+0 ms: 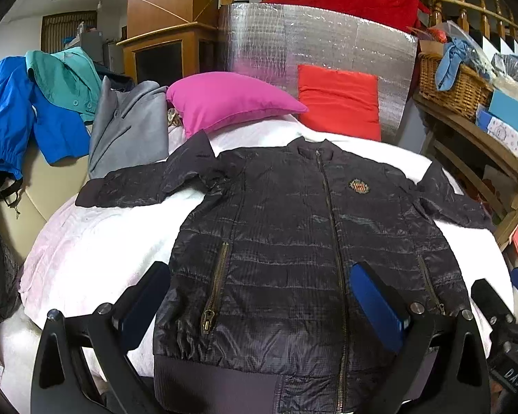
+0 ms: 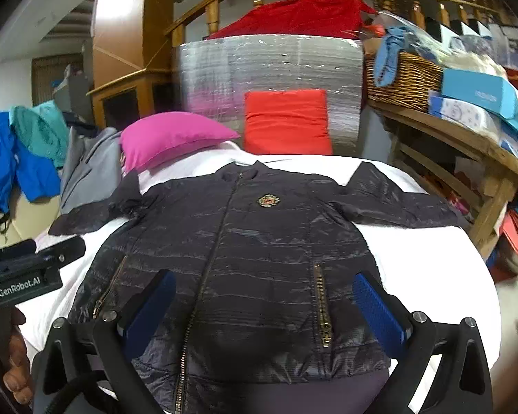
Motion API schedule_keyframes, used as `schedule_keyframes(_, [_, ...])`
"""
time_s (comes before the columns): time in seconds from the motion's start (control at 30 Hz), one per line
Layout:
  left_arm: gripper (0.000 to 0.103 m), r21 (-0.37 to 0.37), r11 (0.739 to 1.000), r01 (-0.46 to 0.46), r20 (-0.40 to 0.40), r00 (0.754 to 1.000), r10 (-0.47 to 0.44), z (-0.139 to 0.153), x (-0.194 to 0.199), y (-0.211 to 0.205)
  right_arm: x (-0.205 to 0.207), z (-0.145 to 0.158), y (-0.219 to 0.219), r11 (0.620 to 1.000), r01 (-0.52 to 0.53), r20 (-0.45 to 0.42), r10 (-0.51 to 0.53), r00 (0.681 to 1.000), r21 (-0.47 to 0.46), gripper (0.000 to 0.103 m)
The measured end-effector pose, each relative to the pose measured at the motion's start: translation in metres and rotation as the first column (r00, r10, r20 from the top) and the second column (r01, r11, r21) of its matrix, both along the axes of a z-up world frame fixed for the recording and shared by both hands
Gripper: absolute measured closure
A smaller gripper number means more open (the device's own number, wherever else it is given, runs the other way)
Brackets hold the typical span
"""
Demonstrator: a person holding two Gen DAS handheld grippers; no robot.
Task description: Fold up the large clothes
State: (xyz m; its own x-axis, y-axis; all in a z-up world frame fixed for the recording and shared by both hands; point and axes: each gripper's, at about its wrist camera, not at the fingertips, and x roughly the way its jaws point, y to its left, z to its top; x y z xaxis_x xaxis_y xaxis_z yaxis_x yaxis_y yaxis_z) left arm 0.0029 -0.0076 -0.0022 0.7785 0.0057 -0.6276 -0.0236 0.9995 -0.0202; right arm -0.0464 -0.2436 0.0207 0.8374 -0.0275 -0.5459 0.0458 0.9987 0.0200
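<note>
1. Far left: blue jacket and teal garment draped over a beige surface; a grey coat lies just beside them, at the bed's edge.
2. Left hand-held gripper: jaws spread wide, grasping nothing. Its blue pads hover over the lower hem area of the dark jacket; contact with the cloth cannot be told.
3. Centre: dark quilted jacket lies flat, front up, zipped, on the white bed. Collar points away from the cameras; both sleeves spread outward. A crest patch sits on the chest; brass pocket zips on each side.
4. Behind the collar: magenta pillow and red cushion, the cushion leaning against a silver foil panel. Red cloth on top of the panel.
5. Right hand-held gripper: jaws likewise wide apart, empty, positioned above the jacket's lower front.
6. Far right: wooden shelf carrying a wicker basket and blue boxes.
</note>
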Motion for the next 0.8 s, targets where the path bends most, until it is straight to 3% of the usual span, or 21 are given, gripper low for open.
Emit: schedule_keyframes(0.8, [0.000, -0.006, 1.000, 0.007, 0.009, 1.000, -0.007, 0.001, -0.001, -0.001, 0.003, 0.008, 0.005, 1.000, -0.004, -0.008, 0.004, 1.000, 0.006, 0.000])
